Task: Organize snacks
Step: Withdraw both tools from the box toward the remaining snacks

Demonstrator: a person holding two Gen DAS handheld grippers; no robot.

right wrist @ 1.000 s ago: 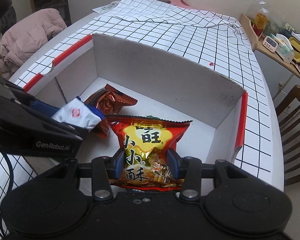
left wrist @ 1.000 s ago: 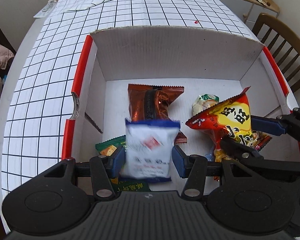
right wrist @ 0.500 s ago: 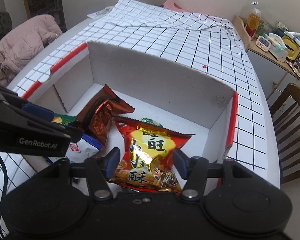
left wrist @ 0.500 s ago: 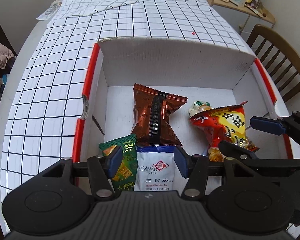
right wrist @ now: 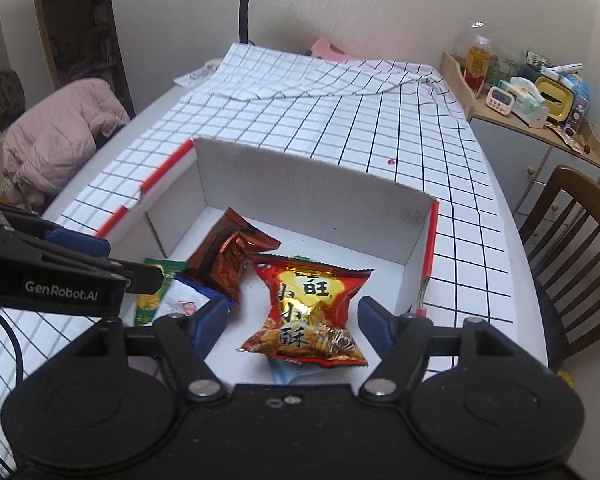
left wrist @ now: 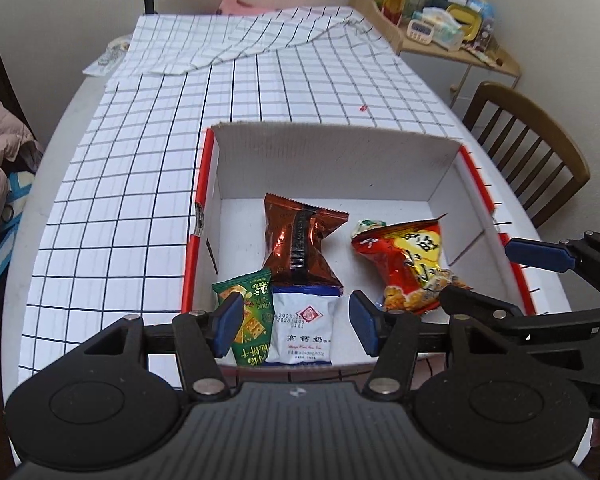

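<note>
- Step, as I read it: drop-off just done; both claws clear of the open white cardboard box w/ red edges, which sits on the table w/ black-grid white cloth.
- Left claw: jaws apart, have just been opening, nothing clamped. White-and-blue snack packet lies flat on box floor at near edge, seen between the jaws but not touched.
- Right claw: jaws wide apart, just been opening; red-and-yellow crinkly snack bag lies loose in box, right side.
- Also in box: copper-brown foil packet mid, green cracker packet near-left, touching the white one.
- Next, judged: no loose snacks seen on the cloth; either tidy packets in box or look off-frame for more. Needs claws lifted clear first.
</note>
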